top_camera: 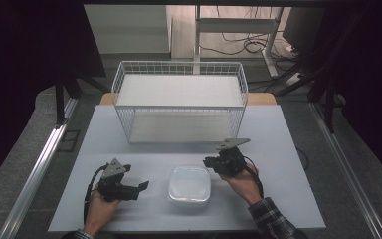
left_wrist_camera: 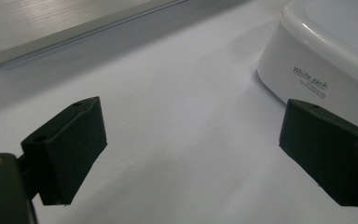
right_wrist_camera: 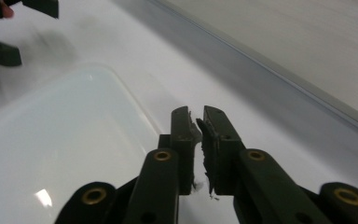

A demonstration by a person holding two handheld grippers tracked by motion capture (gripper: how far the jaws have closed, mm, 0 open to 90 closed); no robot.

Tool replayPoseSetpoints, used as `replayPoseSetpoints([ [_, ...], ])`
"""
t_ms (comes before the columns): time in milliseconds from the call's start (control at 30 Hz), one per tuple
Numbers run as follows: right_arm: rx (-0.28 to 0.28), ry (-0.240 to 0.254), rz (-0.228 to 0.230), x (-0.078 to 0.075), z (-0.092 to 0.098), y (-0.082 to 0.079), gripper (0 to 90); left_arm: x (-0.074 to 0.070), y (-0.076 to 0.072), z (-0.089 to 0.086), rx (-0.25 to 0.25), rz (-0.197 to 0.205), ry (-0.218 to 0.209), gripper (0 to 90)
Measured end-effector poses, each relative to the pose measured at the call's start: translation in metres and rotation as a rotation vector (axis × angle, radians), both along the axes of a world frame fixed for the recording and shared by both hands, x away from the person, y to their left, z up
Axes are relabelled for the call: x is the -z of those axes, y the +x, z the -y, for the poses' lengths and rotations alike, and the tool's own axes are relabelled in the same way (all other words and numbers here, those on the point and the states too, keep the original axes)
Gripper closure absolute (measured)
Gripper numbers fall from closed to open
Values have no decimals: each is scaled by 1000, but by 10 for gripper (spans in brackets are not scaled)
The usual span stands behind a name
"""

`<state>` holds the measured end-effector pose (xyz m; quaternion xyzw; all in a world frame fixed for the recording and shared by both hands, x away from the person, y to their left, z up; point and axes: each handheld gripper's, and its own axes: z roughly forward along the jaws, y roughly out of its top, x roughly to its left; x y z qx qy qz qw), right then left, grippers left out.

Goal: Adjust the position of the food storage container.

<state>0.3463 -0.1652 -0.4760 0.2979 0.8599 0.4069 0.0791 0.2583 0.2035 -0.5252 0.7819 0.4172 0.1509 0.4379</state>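
A white box (top_camera: pixel 189 186) with rounded corners and a flat lid sits on the pale table (top_camera: pixel 278 199), near the front edge and about midway between the two hands. In the left gripper view the box's side bears small dark lettering.

The left gripper (top_camera: pixel 140 187) lies low over the table to the left of the box, pointing right toward it. Its jaws stand wide apart with nothing between them; in the left gripper view only bare table shows between the two pads, and the box (left_wrist_camera: pixel 326 51) is just beyond the right pad, not touching it.

The right gripper (top_camera: pixel 208 162) is at the far right corner of the box, pointing left. Its jaws are narrow, with just a thin slit between the pads, and they hold nothing. In the right gripper view the box lid (right_wrist_camera: pixel 60 154) lies to the left of the jaws, close beside them, and the left gripper (right_wrist_camera: pixel 9 28) shows in the top left corner.

Behind the box, farther up the table, stands a white wire basket (top_camera: pixel 179 69) with two flat shelves.
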Motion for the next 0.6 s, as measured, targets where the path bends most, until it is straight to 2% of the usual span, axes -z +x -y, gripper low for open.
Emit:
replayPoseSetpoints([
  [67, 15, 5, 4, -1, 6, -3, 758, 0, 0, -1, 1, -2, -1, 70],
  [100, 30, 16, 21, -4, 17, -10, 699, -1, -1, -2, -2, 0, -3, 70],
  [200, 68, 12, 50, -8, 31, -22, 612, -2, -4, -3, -2, 4, -9, 70],
  [233, 68, 12, 50, -8, 31, -22, 612, -2, -4, -3, -2, 4, -9, 70],
  [267, 88, 15, 61, -9, 39, -30, 551, -3, -6, -3, 2, 4, -7, 70],
  [400, 129, 24, 74, -8, 55, -42, 411, -4, -11, -1, 12, 6, 7, 70],
  [600, 140, 38, 88, 1, 69, -54, 149, -3, -12, -2, 17, 7, 14, 68],
])
